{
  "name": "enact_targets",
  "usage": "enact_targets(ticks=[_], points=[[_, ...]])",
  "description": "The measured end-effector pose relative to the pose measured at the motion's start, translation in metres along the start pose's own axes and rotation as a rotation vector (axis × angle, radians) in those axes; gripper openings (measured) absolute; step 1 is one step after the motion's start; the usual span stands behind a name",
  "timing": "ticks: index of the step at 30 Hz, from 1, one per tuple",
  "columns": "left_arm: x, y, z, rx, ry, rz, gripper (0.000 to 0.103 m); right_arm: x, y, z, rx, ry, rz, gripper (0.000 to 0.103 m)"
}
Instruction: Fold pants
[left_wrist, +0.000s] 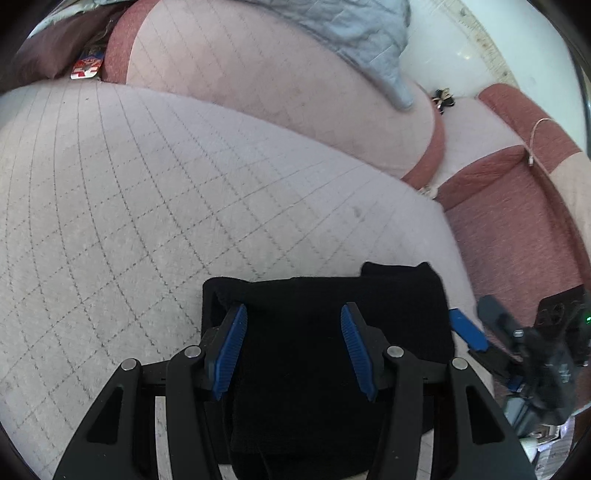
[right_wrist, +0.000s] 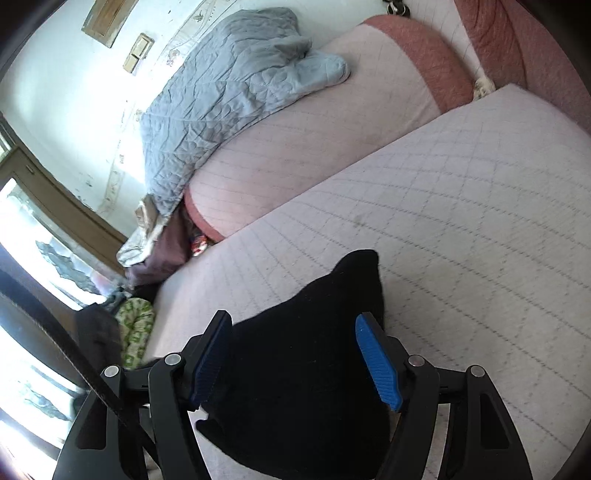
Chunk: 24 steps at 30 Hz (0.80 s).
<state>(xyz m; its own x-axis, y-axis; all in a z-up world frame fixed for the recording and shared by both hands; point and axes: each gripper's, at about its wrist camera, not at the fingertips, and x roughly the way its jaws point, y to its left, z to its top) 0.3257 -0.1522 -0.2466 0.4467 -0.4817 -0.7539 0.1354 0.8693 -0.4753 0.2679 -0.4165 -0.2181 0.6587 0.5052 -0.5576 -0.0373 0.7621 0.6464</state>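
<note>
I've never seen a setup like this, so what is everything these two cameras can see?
pants: one, black, folded on the near edge of the mattress
mattress: one, pale grey quilted, under the pants
cushion: one, pink with red ends, behind the mattress
blanket: one, light blue quilted, draped over the cushion
green-patterned cloth: one, left of the mattress
left gripper: black, blue pads, open over the pants
right gripper: same, open over the pants

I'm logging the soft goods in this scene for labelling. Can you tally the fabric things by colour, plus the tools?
Black pants: 1
Grey-blue quilted blanket: 1
Green-patterned cloth: 1
Pale quilted cushions: 2, seat and back
Tools: 2, left tool, right tool
Total: 7
</note>
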Motion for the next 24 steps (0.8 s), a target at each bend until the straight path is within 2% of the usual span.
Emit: enact_targets(ticks=[4,7,10,13,17,24], points=[[0.007,-0.008,0.001,0.052,-0.003,0.041,0.054,0.011,-0.016,0.004,0.068,0.037,0.03,0.082],[0.01,-0.017,-0.001,0.111,-0.006,0.083,0.06,0.028,-0.039,0.002,0.155,0.106,-0.038,0.083],[0.01,-0.03,-0.005,0.186,-0.008,0.152,0.06,0.035,-0.044,-0.002,0.187,0.125,-0.055,0.083],[-0.003,-0.038,-0.01,0.222,-0.016,0.183,0.06,0.025,-0.023,0.003,0.111,0.094,-0.048,0.083],[-0.035,-0.051,-0.026,0.292,-0.096,0.284,0.06,0.006,0.002,0.006,0.004,0.04,-0.08,0.083],[-0.077,-0.075,-0.053,0.386,-0.236,0.435,0.06,-0.01,0.014,0.003,-0.049,0.01,-0.109,0.083]])
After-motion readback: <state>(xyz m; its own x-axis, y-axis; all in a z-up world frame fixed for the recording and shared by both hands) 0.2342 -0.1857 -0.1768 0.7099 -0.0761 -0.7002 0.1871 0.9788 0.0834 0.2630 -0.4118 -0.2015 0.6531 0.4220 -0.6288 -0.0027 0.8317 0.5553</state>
